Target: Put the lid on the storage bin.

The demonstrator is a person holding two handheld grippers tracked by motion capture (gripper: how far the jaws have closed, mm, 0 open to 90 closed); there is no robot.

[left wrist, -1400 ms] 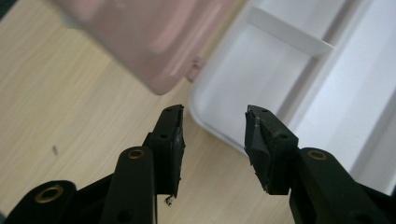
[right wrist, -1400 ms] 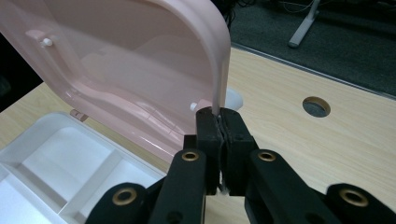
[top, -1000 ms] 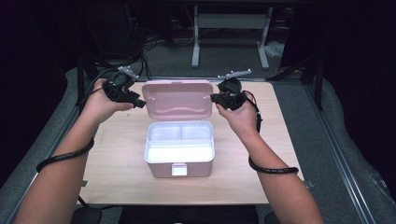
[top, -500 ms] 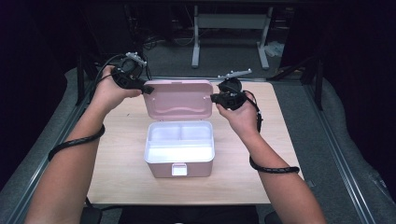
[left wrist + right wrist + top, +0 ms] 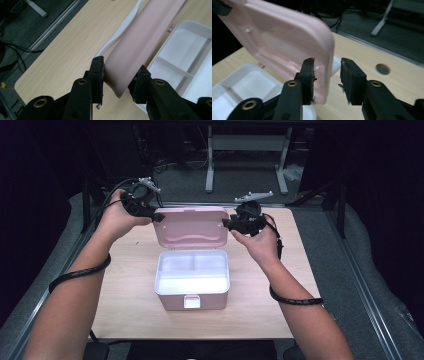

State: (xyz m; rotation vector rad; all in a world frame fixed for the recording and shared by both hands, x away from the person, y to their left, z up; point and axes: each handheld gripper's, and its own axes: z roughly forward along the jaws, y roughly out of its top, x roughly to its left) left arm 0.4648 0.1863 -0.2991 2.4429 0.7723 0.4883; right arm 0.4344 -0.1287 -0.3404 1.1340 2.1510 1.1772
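Note:
A pink box (image 5: pixel 192 296) with a white divided tray (image 5: pixel 192 266) inside stands mid-table, its lid (image 5: pixel 192 226) raised upright. My left gripper (image 5: pixel 159 217) is at the lid's upper left corner. In the left gripper view the lid (image 5: pixel 140 42) corner fills the gap of my left gripper (image 5: pixel 119 75), both pads against it after the jaws have just been closing. My right gripper (image 5: pixel 226 224) is at the lid's right edge. Its jaws have just been opening: in the right gripper view my right gripper (image 5: pixel 327 67) straddles the lid (image 5: pixel 284 37) rim, with a gap at the right pad.
The wooden table (image 5: pixel 300 270) has bare room on both sides of the box and a round hole (image 5: pixel 382 68) near its far right. Dark floor, cables and a metal stand (image 5: pixel 245 150) lie beyond the back edge. The tray (image 5: pixel 185 50) shows below the lid.
My left hand has risen toward the lid's upper left corner and its jaws have narrowed around it. My right gripper has stayed put at the lid's right edge.

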